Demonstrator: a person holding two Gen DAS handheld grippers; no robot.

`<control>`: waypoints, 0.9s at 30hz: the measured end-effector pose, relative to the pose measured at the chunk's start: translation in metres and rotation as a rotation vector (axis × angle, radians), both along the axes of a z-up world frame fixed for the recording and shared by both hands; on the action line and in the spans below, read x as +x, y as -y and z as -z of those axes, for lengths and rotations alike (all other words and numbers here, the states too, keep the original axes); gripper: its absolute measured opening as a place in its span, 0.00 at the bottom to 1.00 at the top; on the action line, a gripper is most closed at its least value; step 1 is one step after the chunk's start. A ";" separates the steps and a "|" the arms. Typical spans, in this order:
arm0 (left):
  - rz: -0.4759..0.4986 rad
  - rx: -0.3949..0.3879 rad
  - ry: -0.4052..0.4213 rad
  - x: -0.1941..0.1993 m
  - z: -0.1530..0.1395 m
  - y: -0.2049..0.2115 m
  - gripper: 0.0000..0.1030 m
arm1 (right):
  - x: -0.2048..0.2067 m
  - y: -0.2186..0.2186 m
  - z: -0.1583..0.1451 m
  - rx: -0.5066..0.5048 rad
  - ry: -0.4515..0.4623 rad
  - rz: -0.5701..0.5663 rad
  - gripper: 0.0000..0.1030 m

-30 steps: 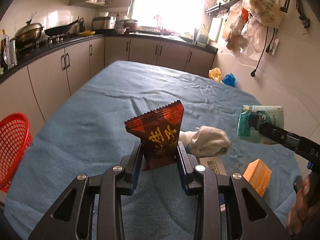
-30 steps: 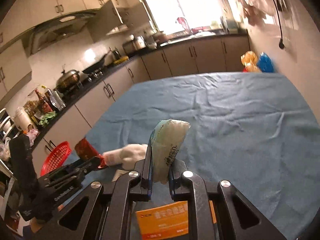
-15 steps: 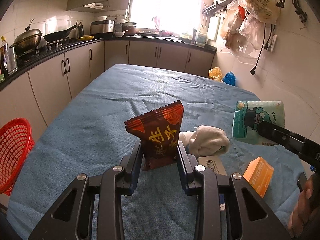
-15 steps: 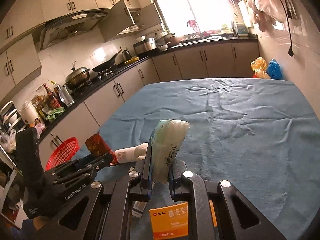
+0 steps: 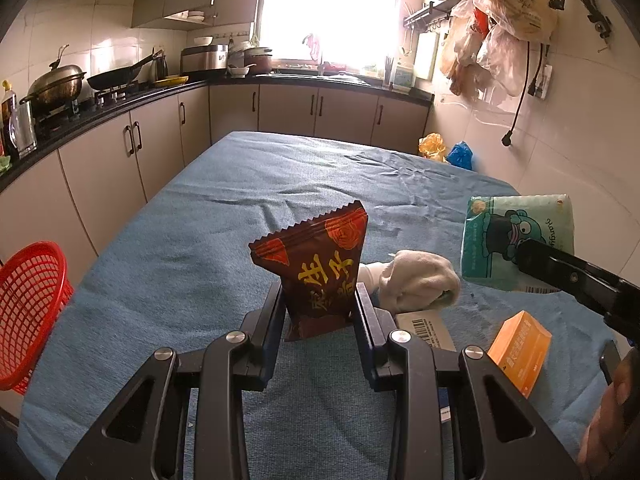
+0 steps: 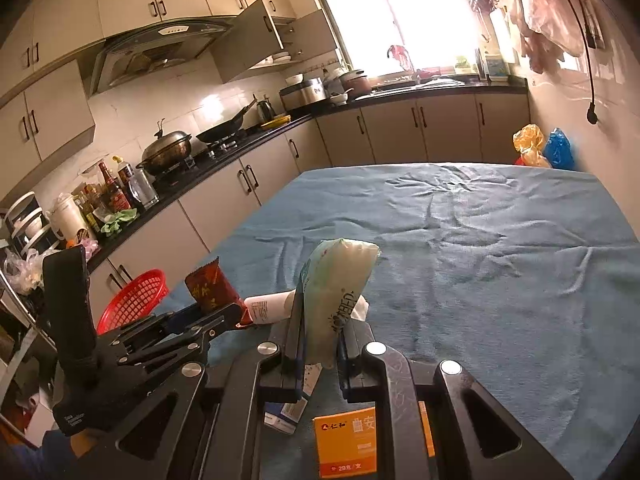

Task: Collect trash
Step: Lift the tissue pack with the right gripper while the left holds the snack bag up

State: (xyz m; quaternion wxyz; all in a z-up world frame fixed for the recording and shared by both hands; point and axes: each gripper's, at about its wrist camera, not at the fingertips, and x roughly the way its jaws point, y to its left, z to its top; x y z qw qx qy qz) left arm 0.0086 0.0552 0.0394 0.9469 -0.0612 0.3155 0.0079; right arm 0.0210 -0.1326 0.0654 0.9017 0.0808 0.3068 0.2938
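While a blue cloth covers the worktop (image 5: 224,216), a red mesh basket (image 5: 28,312) stands off its left edge. Left tongs (image 5: 320,312) clamp an upright dark red snack wrapper (image 5: 316,272) above the cloth; right tongs (image 6: 320,344) clamp a pale green tissue pack (image 6: 336,284). Just below lies an orange box (image 5: 520,344), near a white sock (image 5: 416,280).
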 end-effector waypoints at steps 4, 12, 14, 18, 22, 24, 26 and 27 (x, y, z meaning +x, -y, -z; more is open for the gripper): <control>-0.002 0.005 0.004 -0.002 0.000 0.001 0.31 | -0.003 -0.002 -0.001 -0.004 0.009 -0.010 0.13; -0.016 0.031 0.015 -0.004 -0.002 0.003 0.31 | -0.007 0.000 -0.007 0.010 0.026 -0.008 0.13; -0.023 0.043 0.019 -0.005 -0.002 0.006 0.31 | -0.008 0.002 -0.008 0.024 0.020 0.006 0.13; -0.031 0.045 0.013 -0.009 -0.004 0.005 0.31 | -0.016 0.007 -0.013 0.055 -0.008 0.035 0.13; -0.026 0.069 0.016 -0.023 -0.007 0.005 0.31 | -0.033 0.012 -0.014 0.071 -0.003 0.056 0.13; -0.027 0.076 0.015 -0.031 -0.007 0.002 0.31 | -0.040 0.013 -0.014 0.085 -0.012 0.063 0.13; -0.030 0.075 0.018 -0.040 -0.007 -0.002 0.31 | -0.046 0.012 -0.014 0.089 -0.020 0.067 0.13; -0.033 0.076 0.018 -0.043 -0.007 -0.004 0.31 | -0.048 0.012 -0.014 0.091 -0.021 0.068 0.13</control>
